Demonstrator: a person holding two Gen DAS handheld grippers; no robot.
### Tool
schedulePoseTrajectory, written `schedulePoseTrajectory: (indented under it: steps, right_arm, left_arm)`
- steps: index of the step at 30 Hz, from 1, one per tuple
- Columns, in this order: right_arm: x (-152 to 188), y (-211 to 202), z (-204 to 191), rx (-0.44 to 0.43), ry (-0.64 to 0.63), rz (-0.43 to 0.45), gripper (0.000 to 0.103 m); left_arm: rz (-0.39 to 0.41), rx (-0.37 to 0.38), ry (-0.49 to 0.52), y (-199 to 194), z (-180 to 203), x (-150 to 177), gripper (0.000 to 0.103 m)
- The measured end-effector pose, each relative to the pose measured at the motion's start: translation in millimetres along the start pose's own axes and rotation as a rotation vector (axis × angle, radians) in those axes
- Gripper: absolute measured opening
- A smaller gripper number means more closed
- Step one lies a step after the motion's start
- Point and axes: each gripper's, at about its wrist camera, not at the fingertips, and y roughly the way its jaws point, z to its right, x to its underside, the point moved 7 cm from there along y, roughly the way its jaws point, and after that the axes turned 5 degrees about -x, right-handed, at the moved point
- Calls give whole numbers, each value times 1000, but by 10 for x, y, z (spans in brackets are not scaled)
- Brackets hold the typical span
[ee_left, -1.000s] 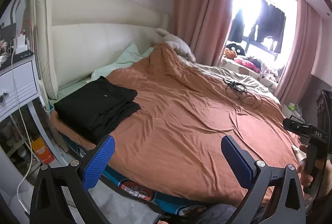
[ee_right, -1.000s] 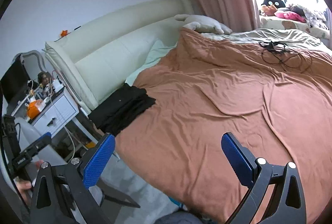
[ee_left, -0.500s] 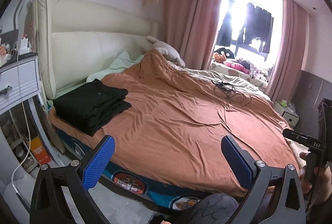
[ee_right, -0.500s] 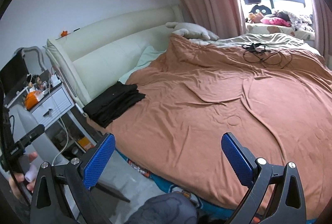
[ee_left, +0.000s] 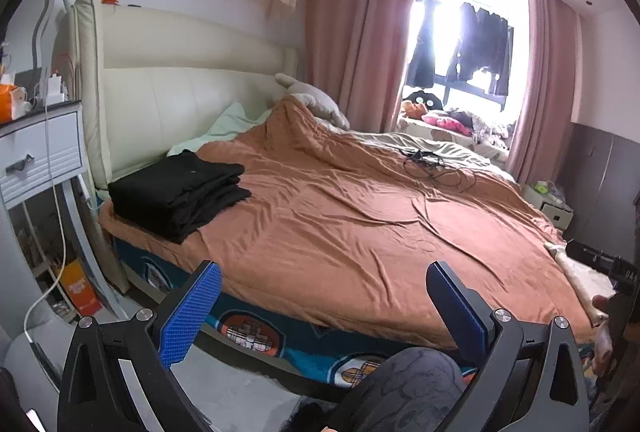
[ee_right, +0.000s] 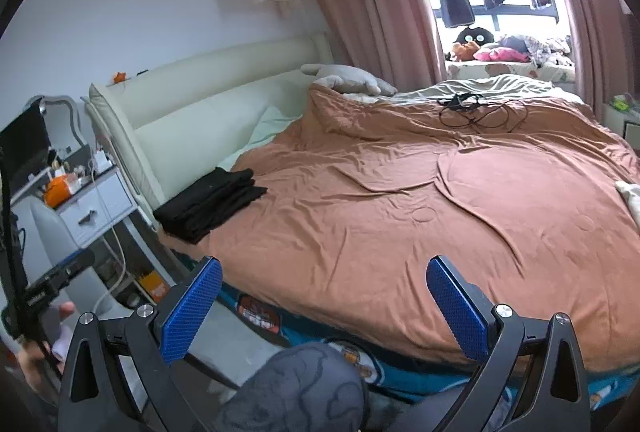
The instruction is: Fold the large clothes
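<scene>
Folded black clothes (ee_left: 176, 198) lay stacked at the near left corner of the bed, on the rust-brown blanket (ee_left: 360, 224), just beside the cream headboard (ee_left: 180, 88). Both tools hung off the bed's near edge, well apart from the stack. The left gripper (ee_left: 324, 308) stood with jaws apart and empty; the right gripper (ee_right: 324, 306) likewise gaped, holding nothing. Tangled black cables (ee_right: 472, 110) rested far across the blanket.

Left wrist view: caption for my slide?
Open left gripper faces the brown bedspread; folded black clothes near the headboard.
</scene>
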Motion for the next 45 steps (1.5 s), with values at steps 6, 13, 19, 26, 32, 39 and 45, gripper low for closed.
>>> schedulePoseTrajectory:
  steps: [6,13,19,26,32,39,45]
  right_arm:
    - [144,-198,-95,16,-34,13,102]
    - [161,-273,-176,23,-55,21,102]
    - [182,-322,-185,26,-62,25,102]
    - [189,-335,-110,26,-45,26,102]
    - [185,-346,-42,34,-28,26,102]
    - [189,-336,-36,34,-25,23,102]
    - [213,-339,21,39,-13,18,102]
  left_arm:
    - [26,11,12,-161,57,115,102]
    - [35,26,36,-271,121,160,102]
    - [45,18,23,-336,107,153,102]
    - [50,10,19,-344,140,166,102]
    - [46,9,25,-335,172,175,102]
    - [52,-10,36,-340,178,169,102]
    - [40,-7,46,-311,197,198,102]
